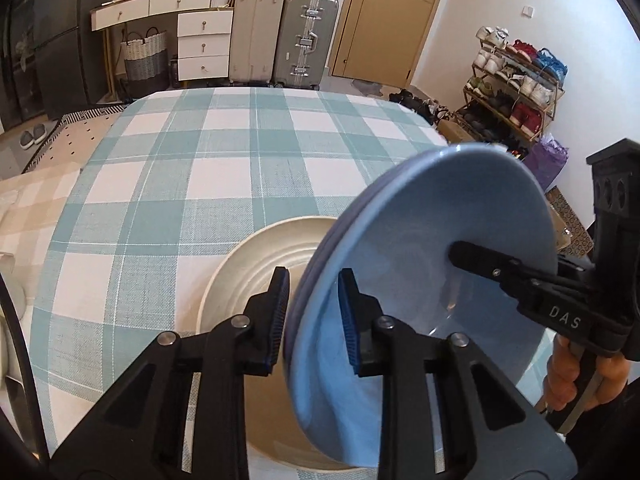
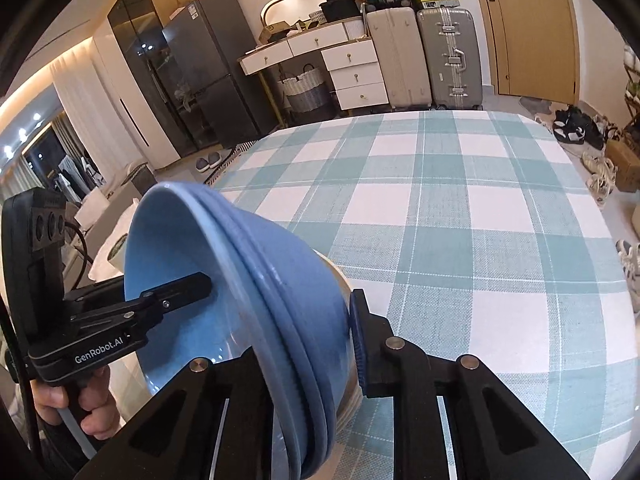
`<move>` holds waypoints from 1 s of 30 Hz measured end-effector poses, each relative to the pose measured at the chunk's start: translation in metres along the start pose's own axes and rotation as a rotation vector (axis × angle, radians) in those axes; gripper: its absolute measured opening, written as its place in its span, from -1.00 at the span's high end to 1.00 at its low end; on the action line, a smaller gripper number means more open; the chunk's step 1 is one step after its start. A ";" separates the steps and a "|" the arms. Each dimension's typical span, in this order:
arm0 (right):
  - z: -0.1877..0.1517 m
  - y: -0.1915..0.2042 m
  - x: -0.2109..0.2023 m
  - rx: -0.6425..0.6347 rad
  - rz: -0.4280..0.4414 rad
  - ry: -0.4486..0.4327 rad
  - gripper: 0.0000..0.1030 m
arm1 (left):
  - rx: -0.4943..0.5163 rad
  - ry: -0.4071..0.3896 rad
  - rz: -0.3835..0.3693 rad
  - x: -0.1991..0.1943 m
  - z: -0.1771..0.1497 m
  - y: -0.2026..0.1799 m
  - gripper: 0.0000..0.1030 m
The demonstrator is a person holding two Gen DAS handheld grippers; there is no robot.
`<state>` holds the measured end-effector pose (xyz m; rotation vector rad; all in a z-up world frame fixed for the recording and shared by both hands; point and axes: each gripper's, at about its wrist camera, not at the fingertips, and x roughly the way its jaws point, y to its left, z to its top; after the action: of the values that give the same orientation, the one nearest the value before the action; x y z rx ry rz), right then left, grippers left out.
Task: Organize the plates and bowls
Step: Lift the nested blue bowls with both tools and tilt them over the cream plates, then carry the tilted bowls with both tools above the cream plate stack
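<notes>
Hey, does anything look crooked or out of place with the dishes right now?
Yes. The blue bowl is tipped steeply on its side, pinched at opposite rim edges by the left tongs and right tongs, leaning over the cream plate on the checked tablecloth.

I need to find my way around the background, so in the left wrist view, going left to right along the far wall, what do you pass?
Woven basket → white drawer unit → beige suitcase → silver suitcase → tan wooden door → shoe rack.

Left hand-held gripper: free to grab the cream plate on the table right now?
Probably not: the left hand-held gripper is shut on the blue bowl's rim, and that bowl hangs tilted over the cream plate.
</notes>
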<state>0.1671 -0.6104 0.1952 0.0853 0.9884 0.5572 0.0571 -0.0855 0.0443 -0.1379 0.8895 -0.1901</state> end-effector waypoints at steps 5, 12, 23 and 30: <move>-0.008 -0.008 -0.002 0.007 0.009 0.008 0.68 | -0.017 0.017 -0.018 0.005 -0.009 0.008 0.49; -0.017 -0.015 -0.011 0.019 -0.003 -0.006 0.61 | -0.033 0.031 -0.058 0.010 -0.018 0.006 0.37; 0.000 -0.020 -0.007 0.047 -0.004 -0.013 0.50 | -0.068 0.039 -0.079 0.021 -0.001 0.010 0.34; 0.011 -0.029 0.002 0.053 -0.014 0.007 0.33 | -0.081 0.029 -0.060 0.034 0.017 0.010 0.34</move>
<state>0.1884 -0.6320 0.1902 0.1240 1.0099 0.5190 0.0925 -0.0831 0.0270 -0.2380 0.9230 -0.2124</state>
